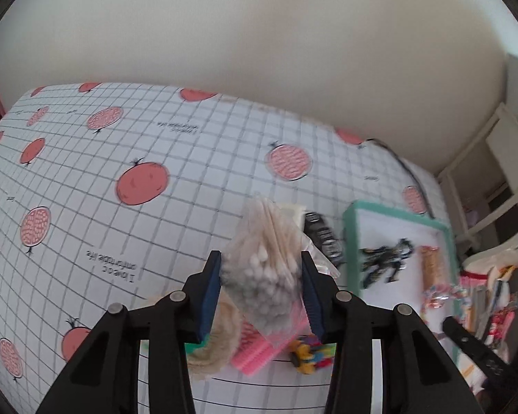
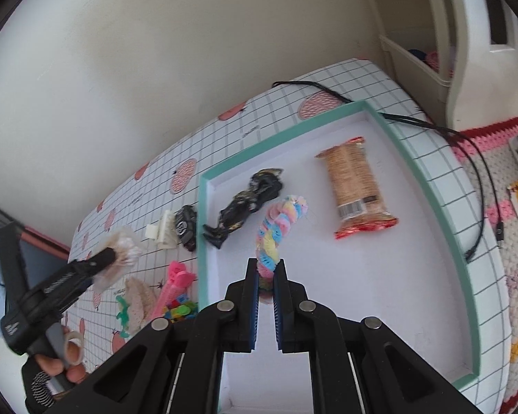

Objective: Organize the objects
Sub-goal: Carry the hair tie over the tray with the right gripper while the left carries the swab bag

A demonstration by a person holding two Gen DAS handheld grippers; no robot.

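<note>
Clearly raised above the gridded tablecloth (image 1: 176, 158): clear bag of cotton swabs (image 1: 266, 269), wooden sticks fanned at top, white tips bunched low, pinched between the blue pads of the left gripper (image 1: 261, 276). Beneath it, on the cloth, a woven round piece (image 1: 217, 341), a pink comb-like item (image 1: 255, 348) and small coloured toys (image 1: 309, 352). Right gripper (image 2: 266, 277) clamped on the end of a pastel sequinned band (image 2: 281, 220), held over the teal-rimmed tray (image 2: 428, 186). Lying inside the tray: black-and-gold toy figure (image 2: 245, 203) and a wrapped biscuit pack (image 2: 357, 186), apart from each other. Just outside its left wall, a black toy car (image 2: 186, 226) and a white clip (image 2: 164, 233).
</note>
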